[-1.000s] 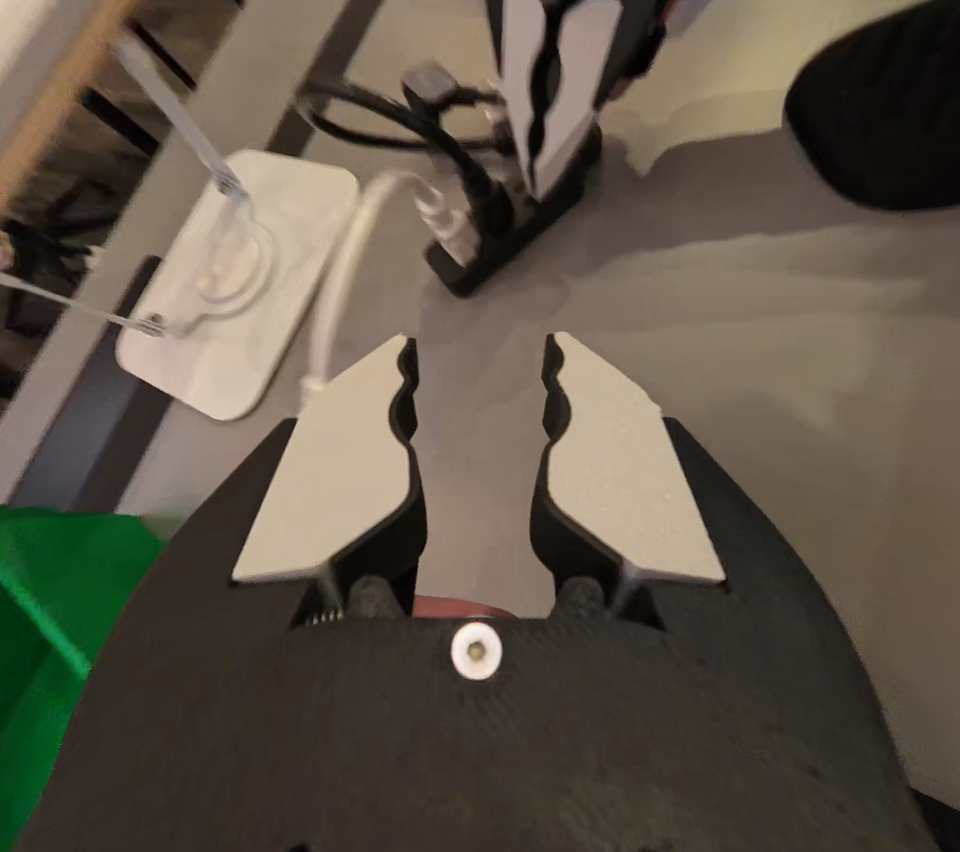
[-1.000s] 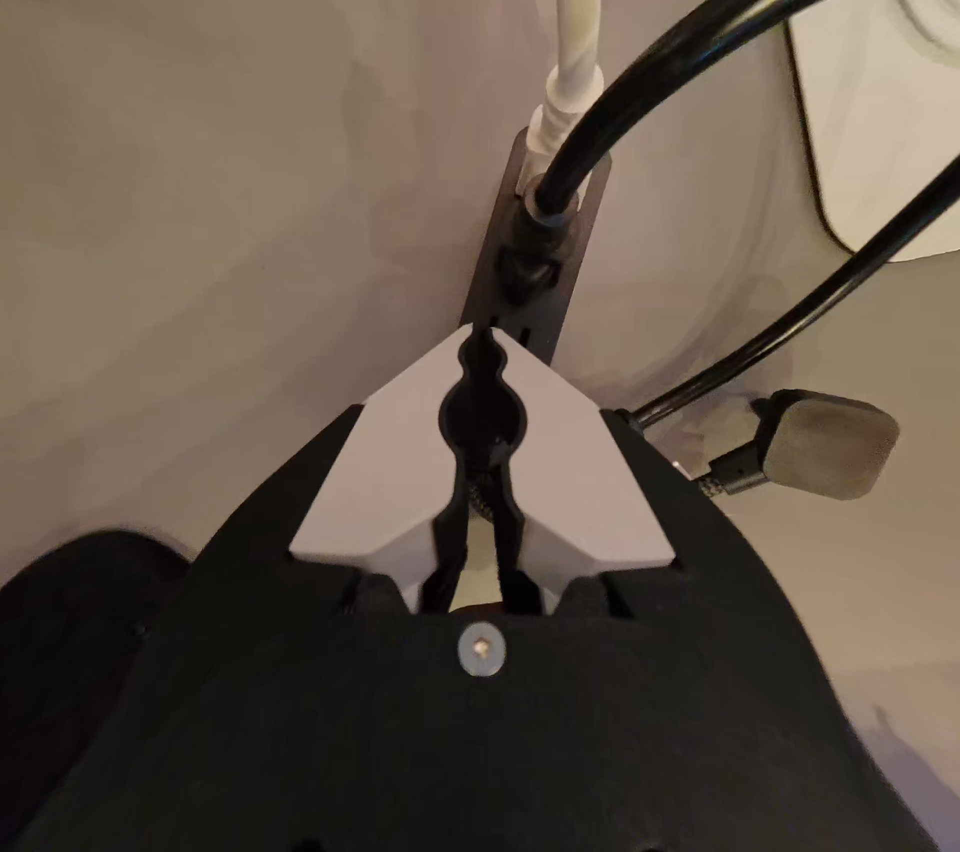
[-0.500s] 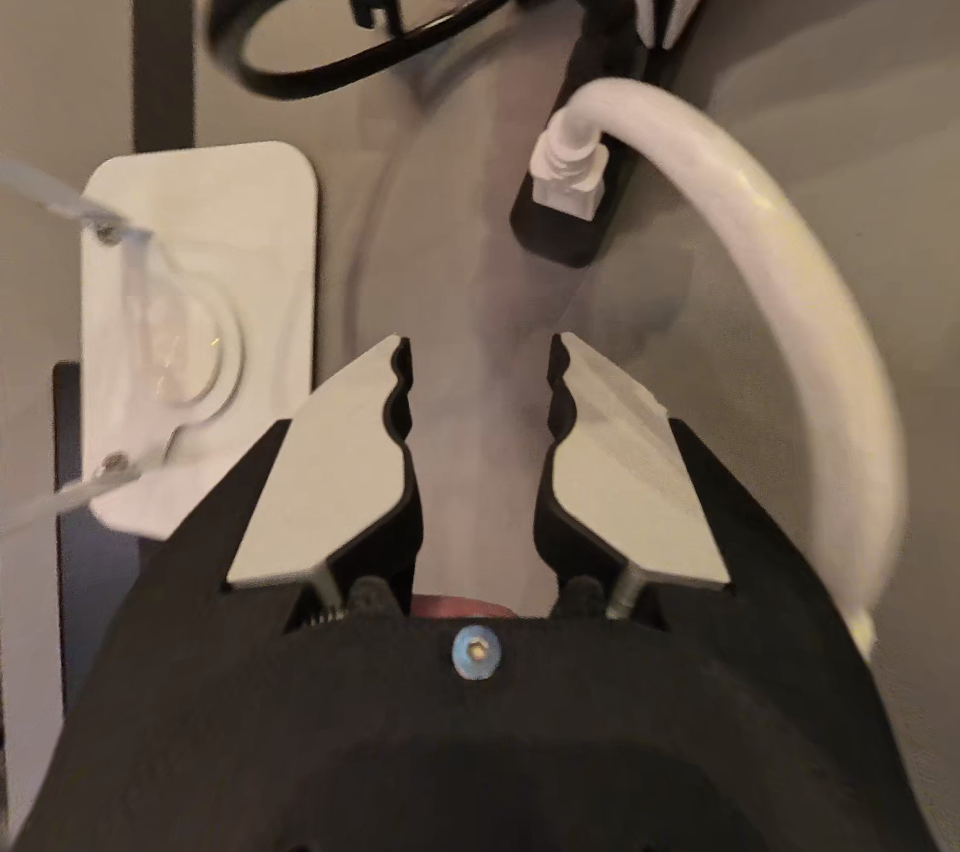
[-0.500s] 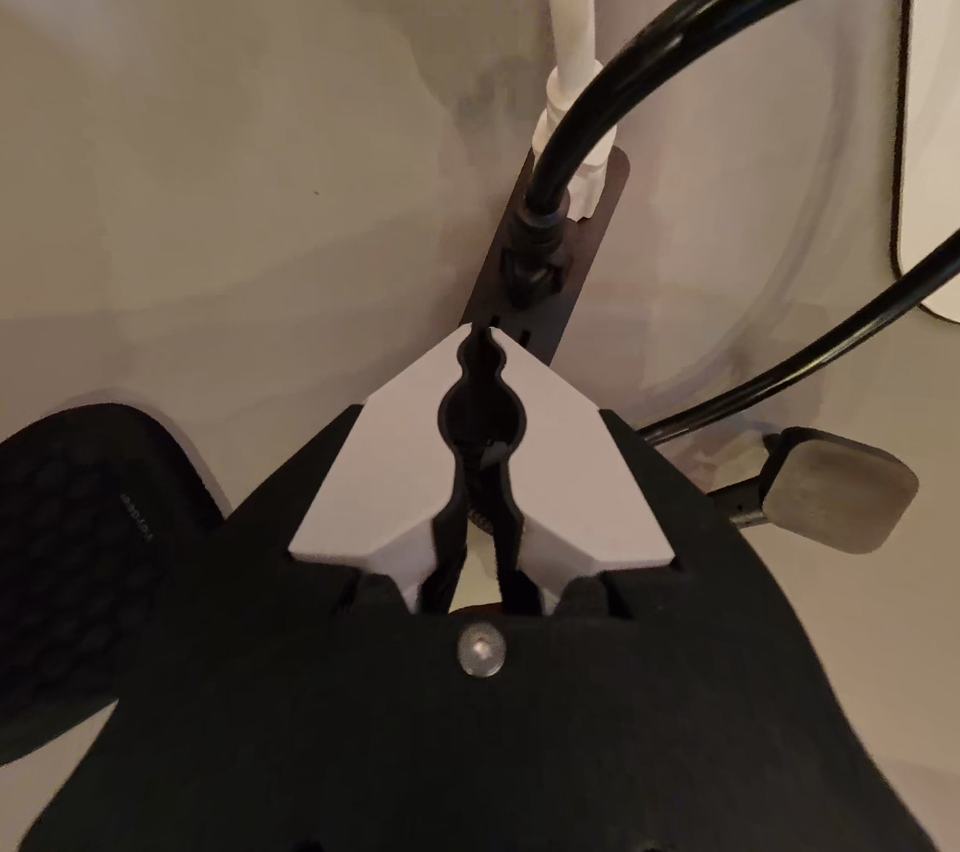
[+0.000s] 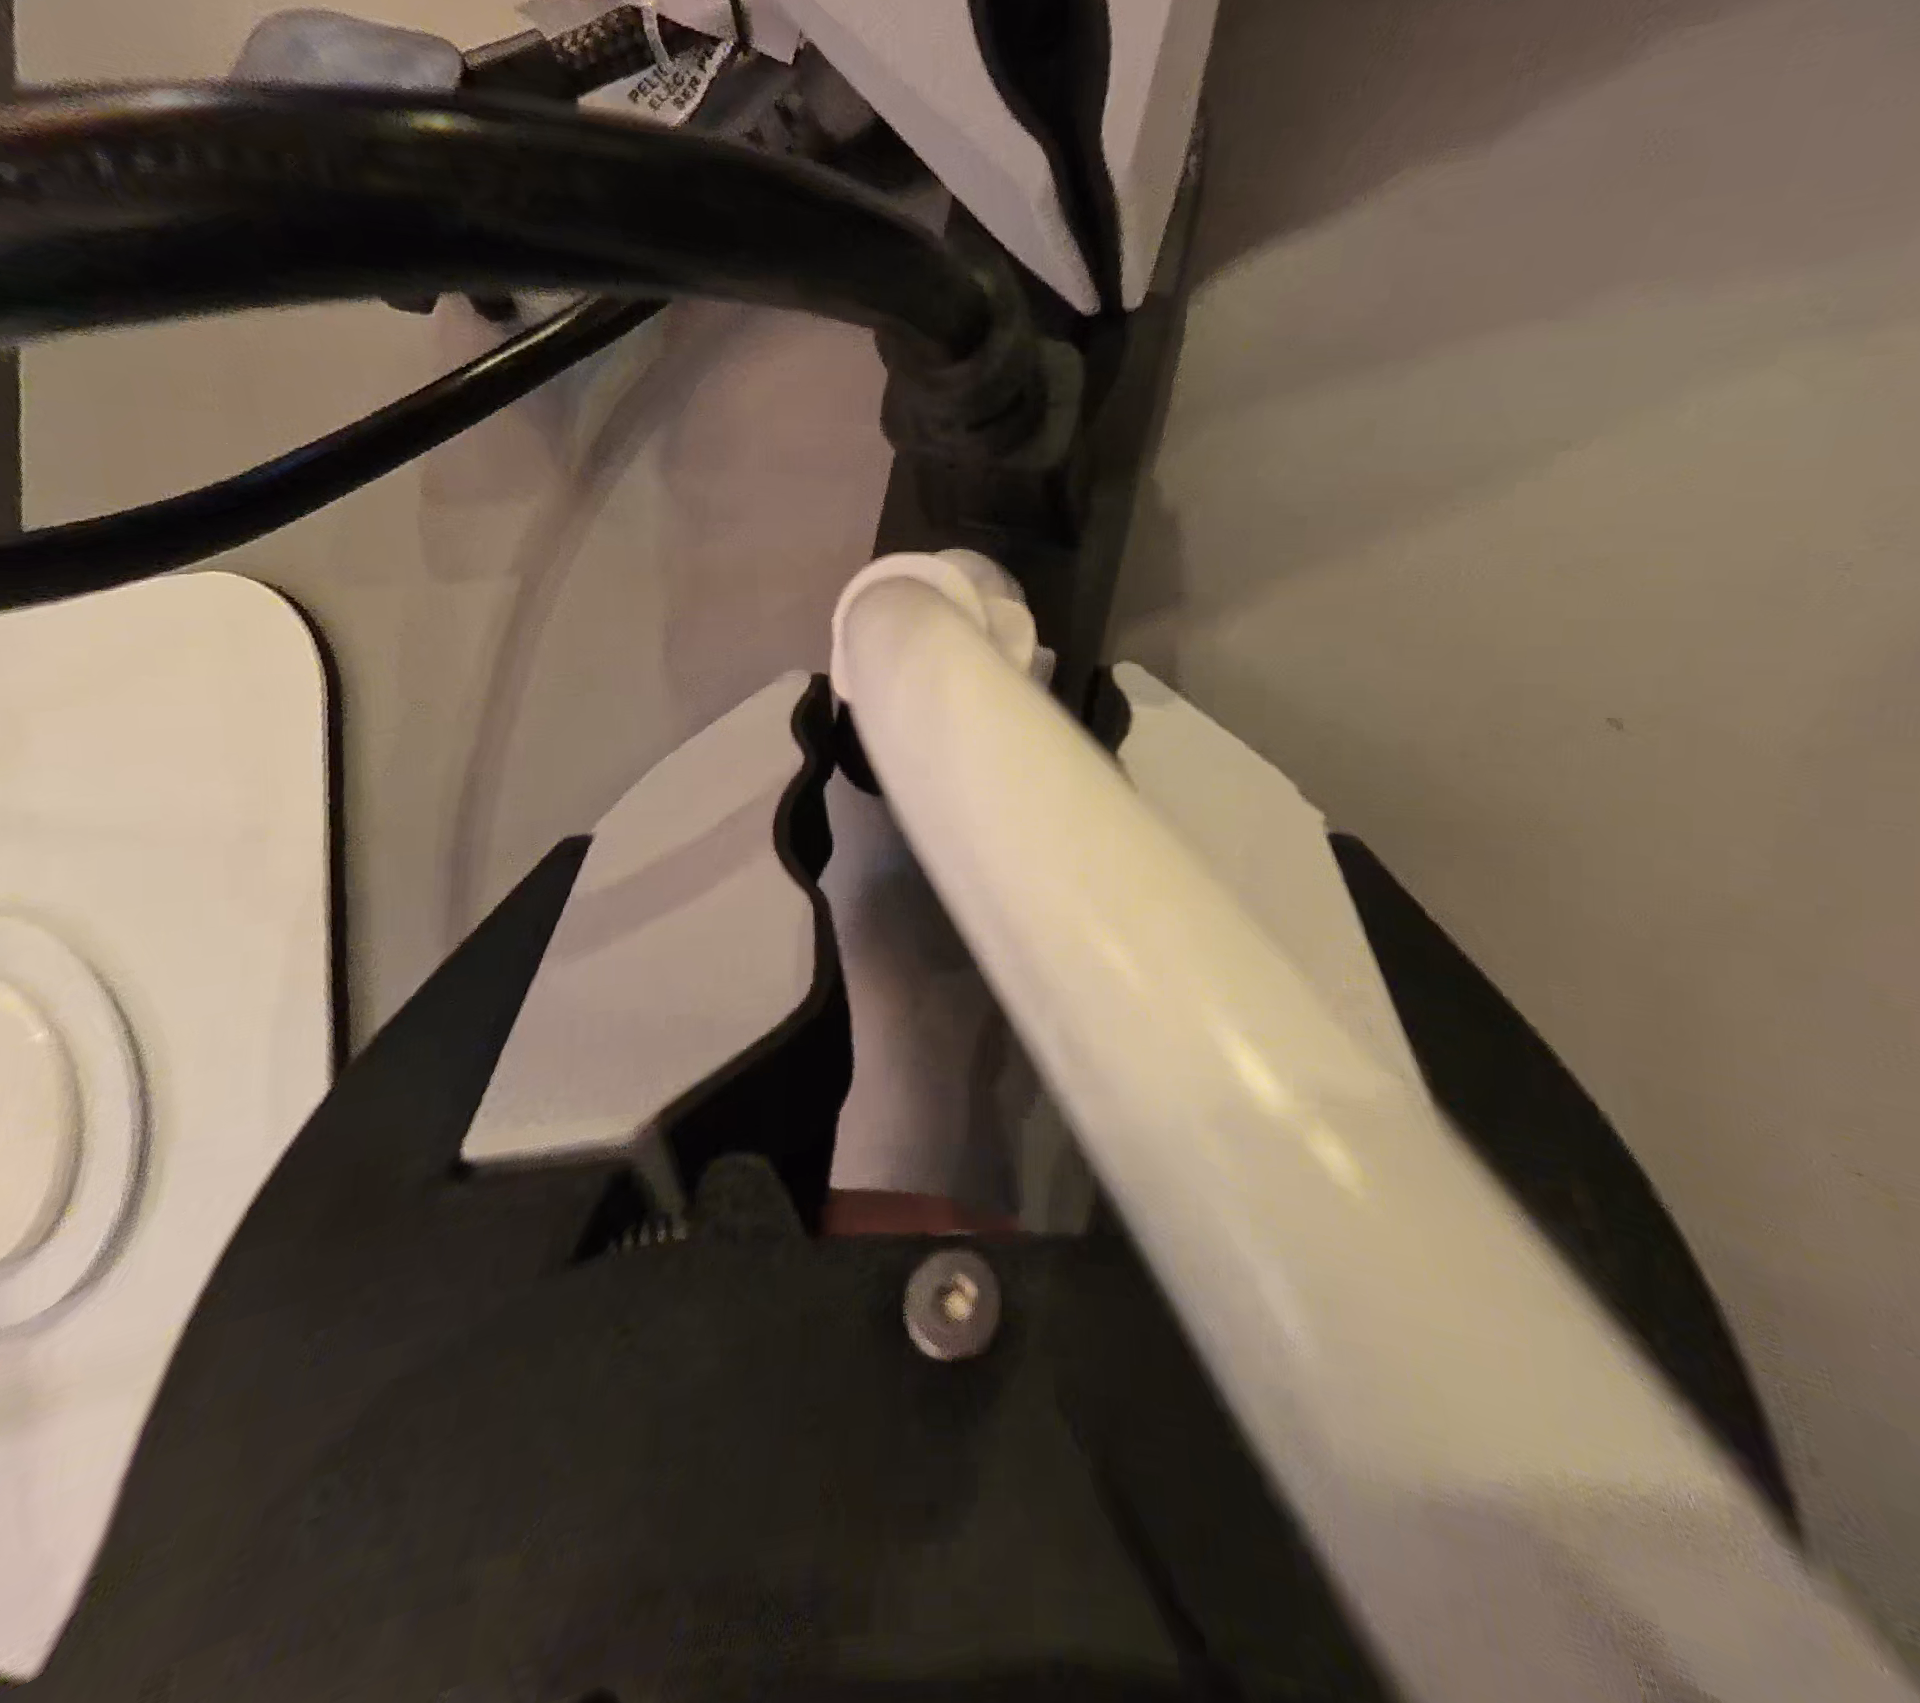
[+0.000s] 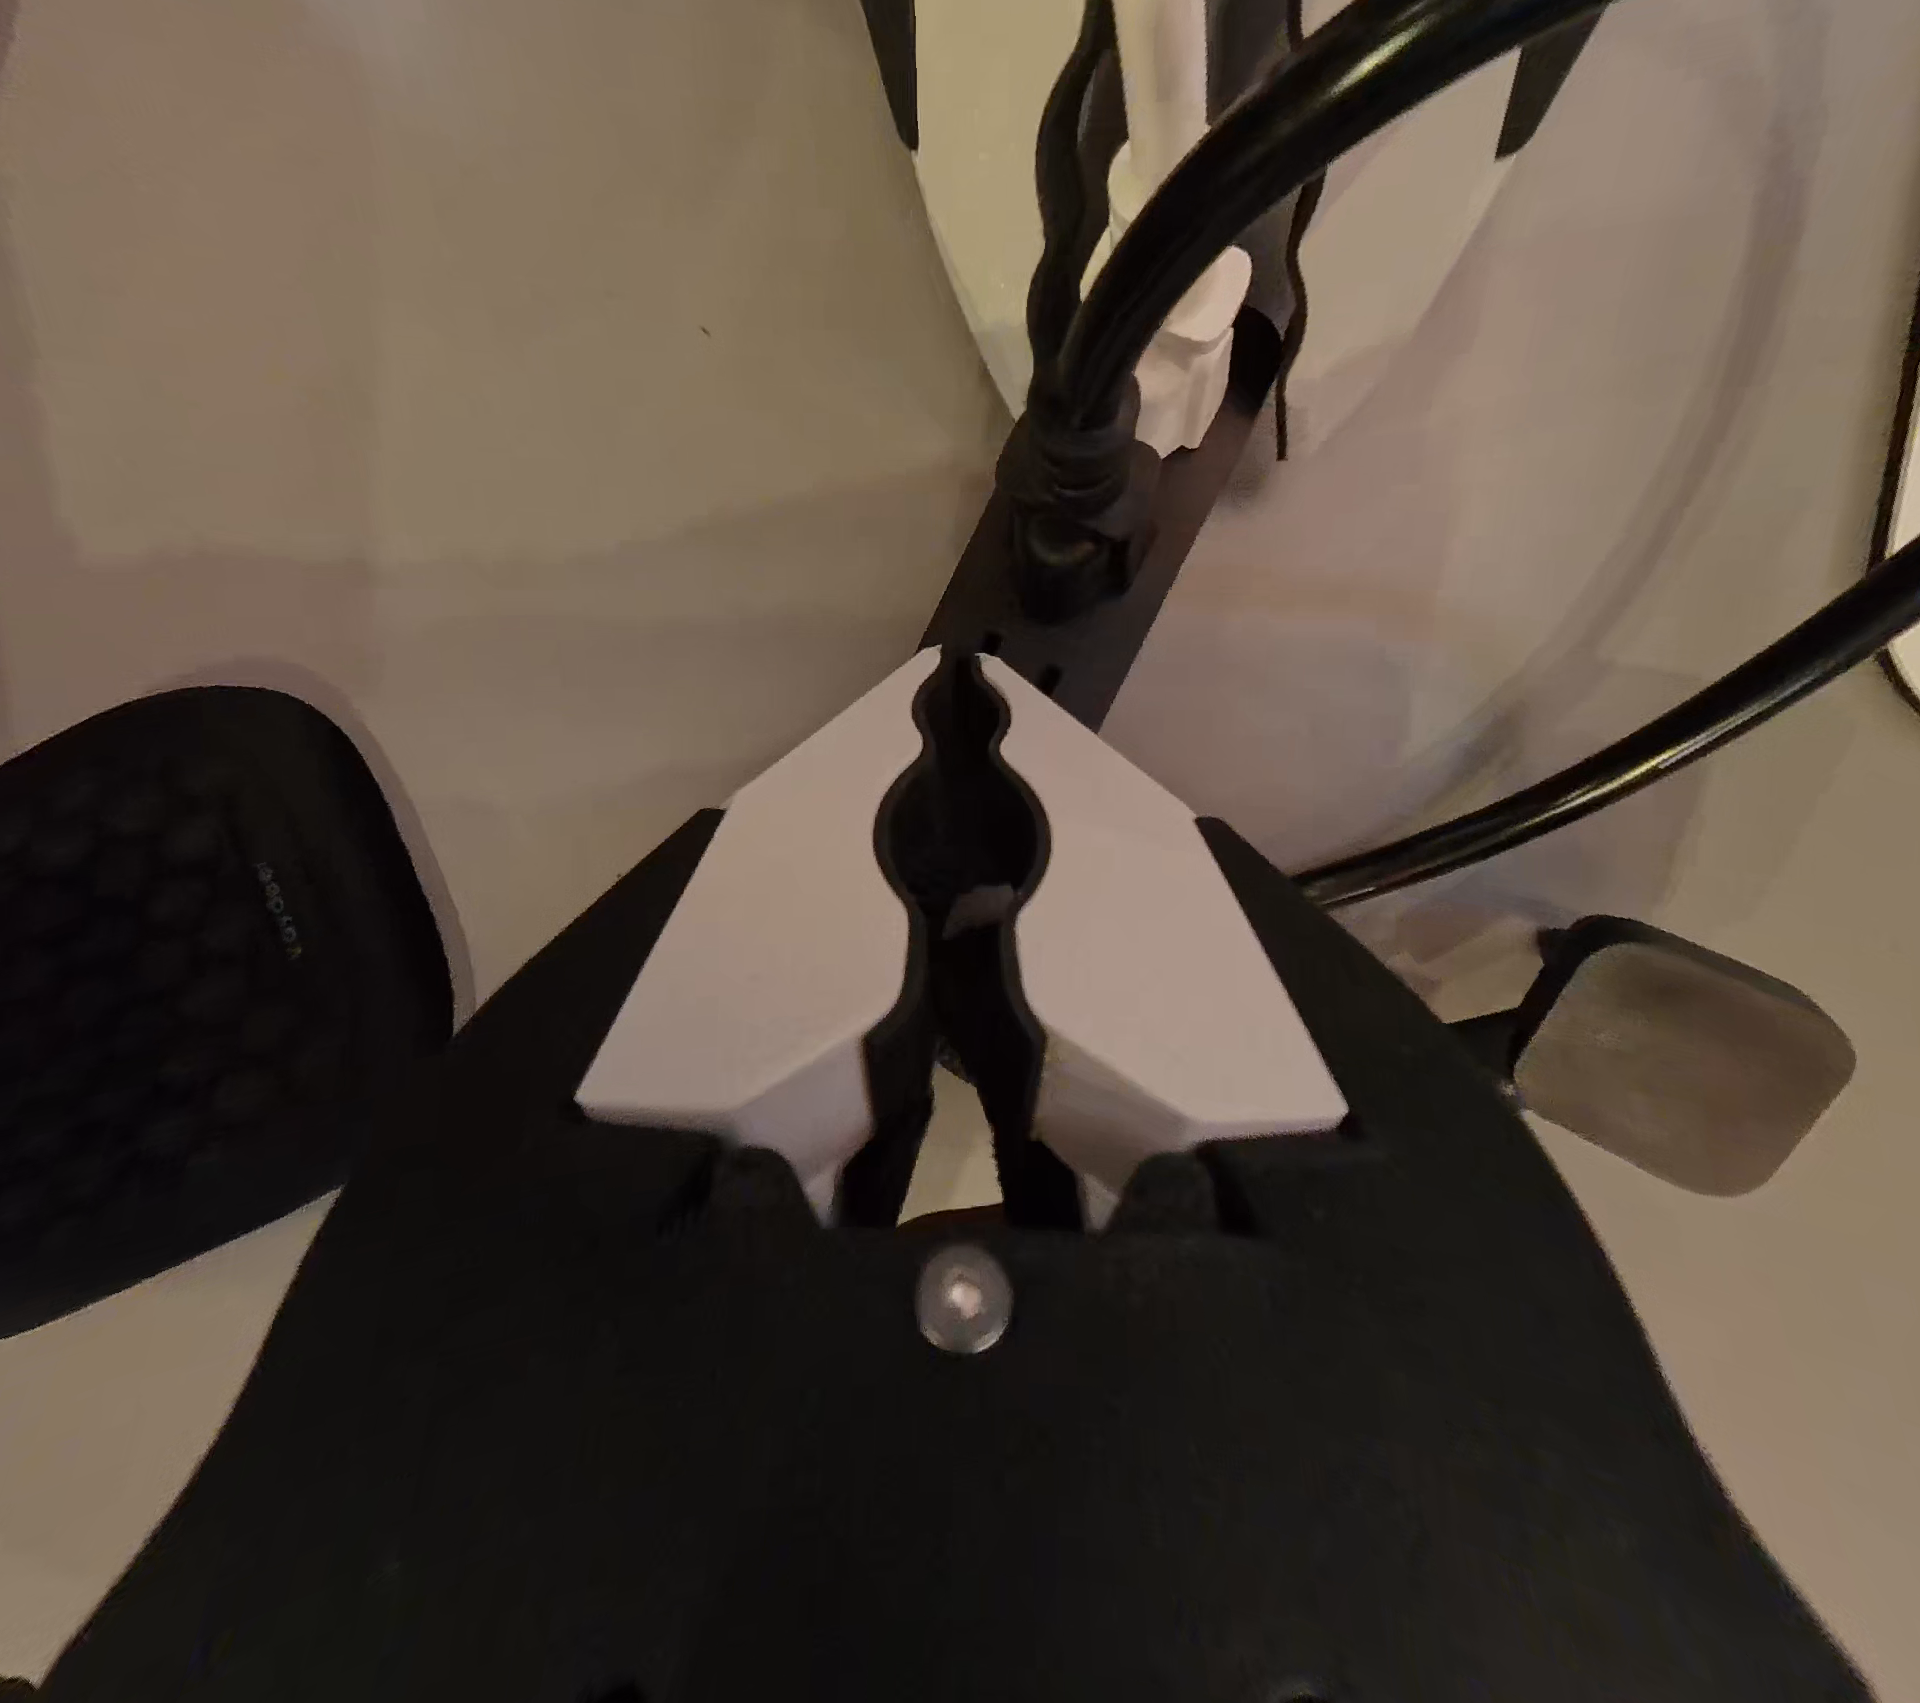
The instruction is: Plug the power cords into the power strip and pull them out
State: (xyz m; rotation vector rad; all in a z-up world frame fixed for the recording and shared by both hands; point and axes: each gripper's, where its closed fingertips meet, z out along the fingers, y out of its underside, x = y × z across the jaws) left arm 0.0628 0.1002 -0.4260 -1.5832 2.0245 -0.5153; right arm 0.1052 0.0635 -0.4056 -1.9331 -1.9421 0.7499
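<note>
On power strip (image 6: 1081, 614) — white plug (image 6: 1195, 375), black plug (image 6: 1070, 500) seated

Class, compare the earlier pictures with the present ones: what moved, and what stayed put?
The left gripper advanced toward the power strip until its open jaws straddle the white cord near its plug. The right gripper stays shut on the strip's end; the black cord and white cord remain plugged in.

Dim, warm indoor light; wide-angle views with soft, blurred close-ups.

In the left wrist view the thick white round cord (image 5: 1122, 957) is out of focus and smeared toward the lower right corner. Glare streaks run along the glossy thick black cable (image 6: 1382, 64), soft overlapping shadows cross the pale matte tabletop (image 6: 468, 323), and the edges bow.
</note>
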